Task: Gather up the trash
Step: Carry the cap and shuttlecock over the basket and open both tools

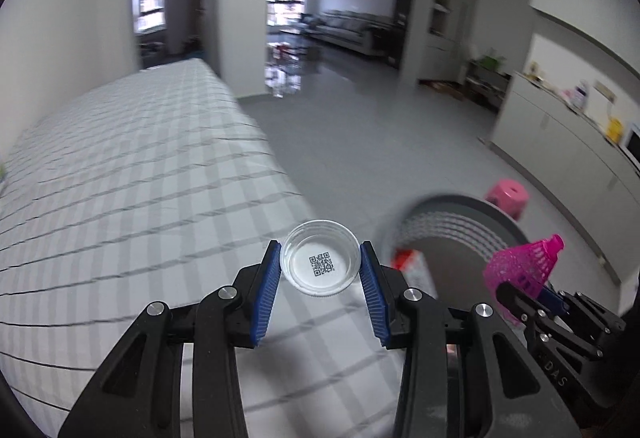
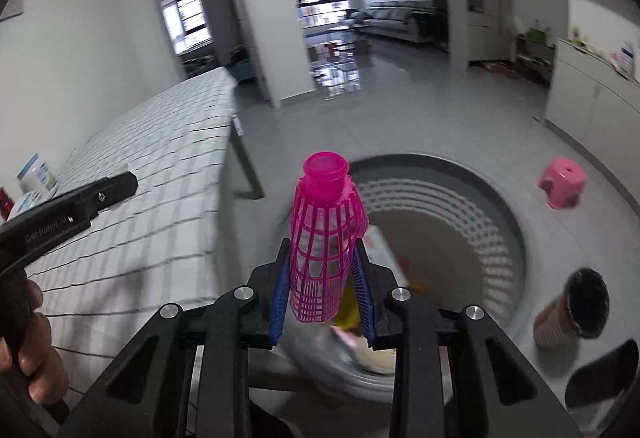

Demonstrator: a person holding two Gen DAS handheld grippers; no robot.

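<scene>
With some trash already in the bin (image 2: 496,174), we carry more: our left gripper (image 1: 320,270) pinches a clear lid (image 1: 319,257) above the table edge, our right gripper (image 2: 322,274) clamps a pink shuttlecock (image 2: 325,238) over the bin, neither dropped yet.

pink shuttlecock (image 2: 326,238) | clear lid (image 1: 320,257) | grey-checked white tablecloth (image 1: 120,174)

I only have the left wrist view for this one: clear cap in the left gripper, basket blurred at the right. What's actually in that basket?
Observer: The basket already holds trash: a carton and some yellow wrapping.
Operator: Is the right gripper's pink thing fully gripped?
Observer: Yes, the right gripper clamps the shuttlecock by its skirt, cork end pointing away.
Operator: Anything left on the floor?
Observer: A brown cup lies tipped beside the basket.
</scene>
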